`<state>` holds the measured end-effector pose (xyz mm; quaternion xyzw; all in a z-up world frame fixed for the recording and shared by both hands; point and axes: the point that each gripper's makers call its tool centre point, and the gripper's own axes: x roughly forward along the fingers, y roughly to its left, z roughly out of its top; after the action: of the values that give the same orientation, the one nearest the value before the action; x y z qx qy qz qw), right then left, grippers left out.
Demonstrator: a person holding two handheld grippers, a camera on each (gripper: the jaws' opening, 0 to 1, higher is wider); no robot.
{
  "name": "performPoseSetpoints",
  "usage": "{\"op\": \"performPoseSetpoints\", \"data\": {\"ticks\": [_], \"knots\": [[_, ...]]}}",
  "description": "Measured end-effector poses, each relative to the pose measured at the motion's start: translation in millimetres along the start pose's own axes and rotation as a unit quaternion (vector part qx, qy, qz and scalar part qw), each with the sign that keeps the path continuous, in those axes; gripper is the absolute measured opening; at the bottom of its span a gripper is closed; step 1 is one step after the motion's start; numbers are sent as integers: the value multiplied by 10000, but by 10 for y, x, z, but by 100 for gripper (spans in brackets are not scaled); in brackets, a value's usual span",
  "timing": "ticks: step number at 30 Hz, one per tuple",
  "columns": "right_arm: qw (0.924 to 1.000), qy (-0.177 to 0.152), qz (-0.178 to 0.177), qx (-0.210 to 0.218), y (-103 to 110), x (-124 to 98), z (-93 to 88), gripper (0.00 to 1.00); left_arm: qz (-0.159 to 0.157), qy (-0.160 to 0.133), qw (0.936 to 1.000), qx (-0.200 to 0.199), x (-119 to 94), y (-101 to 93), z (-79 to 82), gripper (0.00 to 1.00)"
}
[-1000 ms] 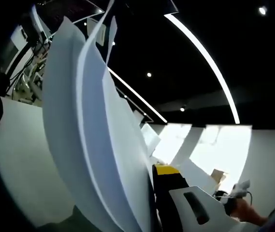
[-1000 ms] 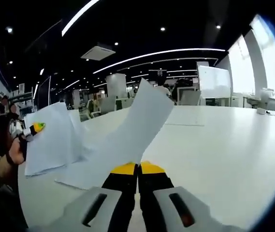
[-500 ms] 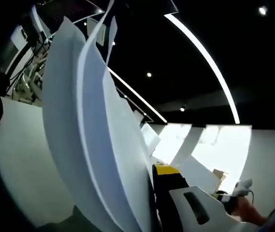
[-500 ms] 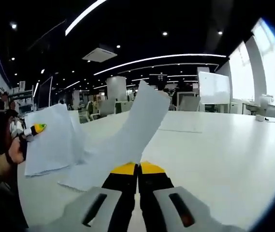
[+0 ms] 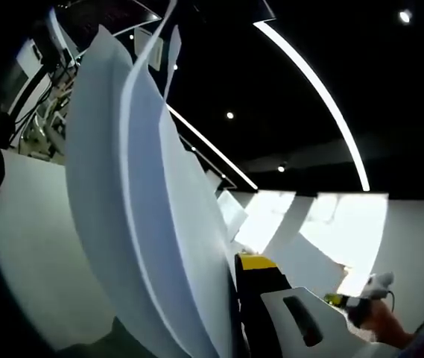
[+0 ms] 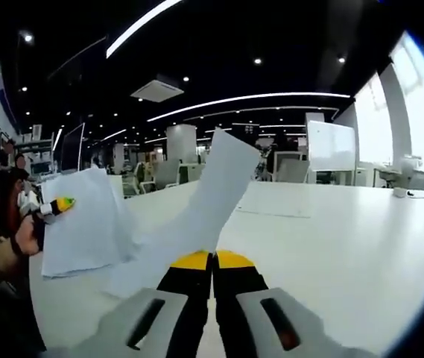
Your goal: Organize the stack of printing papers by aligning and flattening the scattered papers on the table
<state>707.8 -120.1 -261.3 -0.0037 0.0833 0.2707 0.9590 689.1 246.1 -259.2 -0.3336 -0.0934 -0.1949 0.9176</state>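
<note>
In the left gripper view, several white sheets of paper point(image 5: 144, 224) stand on edge and curve upward. My left gripper point(image 5: 235, 270) is shut on their lower edge; one yellow-tipped jaw shows and the sheets hide the other. My right gripper point(image 5: 366, 287), in a person's hand, shows at the far lower right. In the right gripper view, my right gripper point(image 6: 212, 259) is shut on one white sheet point(image 6: 215, 186) that rises over the white table point(image 6: 331, 239). At the left, the left gripper point(image 6: 57, 204) holds its bundle of sheets point(image 6: 85, 224) upright above the table.
The table stretches wide to the right and far side, with another flat sheet point(image 6: 271, 210) lying farther back. A person's hand point(image 6: 24, 237) is at the left edge. Office desks, chairs and a whiteboard point(image 6: 331, 145) stand in the background.
My right gripper has risen slightly with its sheet, which now trails less across the table. The left gripper and its bundle have stayed put.
</note>
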Motion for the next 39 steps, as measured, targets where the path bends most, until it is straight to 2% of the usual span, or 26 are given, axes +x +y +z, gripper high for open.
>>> {"op": "performPoseSetpoints", "data": {"ticks": [15, 28, 39], "knots": [[9999, -117, 107, -59, 60, -26, 171, 0, -7, 0, 10000, -8, 8, -8, -9, 10], [9991, -397, 174, 2, 119, -114, 417, 0, -5, 15, 10000, -8, 1, -15, -14, 10], [9982, -525, 279, 25, 223, -130, 533, 0, 3, 21, 10000, -26, -6, -6, -9, 11]]}}
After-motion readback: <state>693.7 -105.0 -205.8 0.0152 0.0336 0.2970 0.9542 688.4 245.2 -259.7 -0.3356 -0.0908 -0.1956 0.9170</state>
